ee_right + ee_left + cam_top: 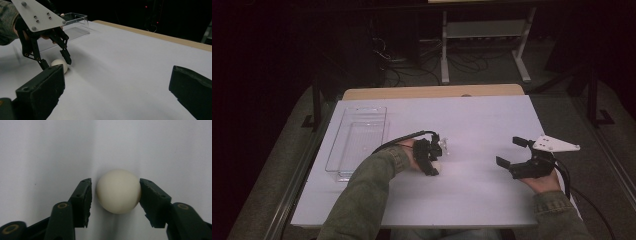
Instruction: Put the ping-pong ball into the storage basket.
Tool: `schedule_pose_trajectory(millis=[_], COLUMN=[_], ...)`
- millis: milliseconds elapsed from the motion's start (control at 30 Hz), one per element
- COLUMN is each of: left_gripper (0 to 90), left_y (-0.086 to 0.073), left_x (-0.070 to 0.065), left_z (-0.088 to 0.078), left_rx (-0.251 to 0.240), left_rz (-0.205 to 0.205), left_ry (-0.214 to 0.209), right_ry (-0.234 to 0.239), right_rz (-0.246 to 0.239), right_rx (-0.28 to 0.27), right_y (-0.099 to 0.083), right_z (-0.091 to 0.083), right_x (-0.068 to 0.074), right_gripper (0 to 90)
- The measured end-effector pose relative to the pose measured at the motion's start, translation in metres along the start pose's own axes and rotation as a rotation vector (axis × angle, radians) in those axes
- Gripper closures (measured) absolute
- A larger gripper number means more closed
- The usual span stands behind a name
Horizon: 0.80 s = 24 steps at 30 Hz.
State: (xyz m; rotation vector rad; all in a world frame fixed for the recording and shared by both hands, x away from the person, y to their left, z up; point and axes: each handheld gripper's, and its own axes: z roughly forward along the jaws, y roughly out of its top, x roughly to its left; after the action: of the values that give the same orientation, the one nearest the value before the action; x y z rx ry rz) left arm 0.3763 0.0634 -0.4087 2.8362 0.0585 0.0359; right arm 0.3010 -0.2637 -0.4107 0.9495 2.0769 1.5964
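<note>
At the far left of the desk (pixel 492 115), which is covered in white, a clear plastic tray (pixel 357 142) lies lengthwise near the left edge; from the right gripper view its transparent wall (pixel 77 23) stands behind the other tool.

Just to the right of the tray, a green-sleeved forearm (pixel 362 195) reaches in from the bottom, and the left hand-held gripper (pixel 434 162) points down at the desk, a black cable looping off its back. Under it sits a small cream-white ball (pixel 118 191), resting on the white surface. In the left gripper view the two black jaws stand on either side of the ball: the jaw on the right of that view looks to be touching the ball's side, while the other stands just off it with a thin gap. So the jaws are spread around the ball and not clamped on it. The right gripper view shows the same thing from the side, the ball (pixel 60 65) on the desk between the lowered fingertips.

Well apart to the right, the right hand-held gripper (pixel 511 152) is held low over the desk in the person's hand, its grey three-cornered plate (pixel 556 144) on top. Its jaws are spread wide with nothing between them, pointing left toward the ball.
</note>
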Motion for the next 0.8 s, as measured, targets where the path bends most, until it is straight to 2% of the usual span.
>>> schedule_pose_trajectory(millis=[467,800], left_gripper=[50.5,50.6], left_y=[-0.001,0.002], left_x=[-0.001,-0.002], left_z=[-0.003,-0.011], left_rx=[0.014,0.0], left_rz=[0.009,0.012], left_ry=[0.004,0.008], right_ry=[-0.001,0.003], right_rz=[0.0,-0.001], right_rx=[-0.001,0.003], right_y=[0.0,0.0], right_z=[-0.001,0.0], right_x=[0.0,0.001], right_gripper=[0.0,0.0])
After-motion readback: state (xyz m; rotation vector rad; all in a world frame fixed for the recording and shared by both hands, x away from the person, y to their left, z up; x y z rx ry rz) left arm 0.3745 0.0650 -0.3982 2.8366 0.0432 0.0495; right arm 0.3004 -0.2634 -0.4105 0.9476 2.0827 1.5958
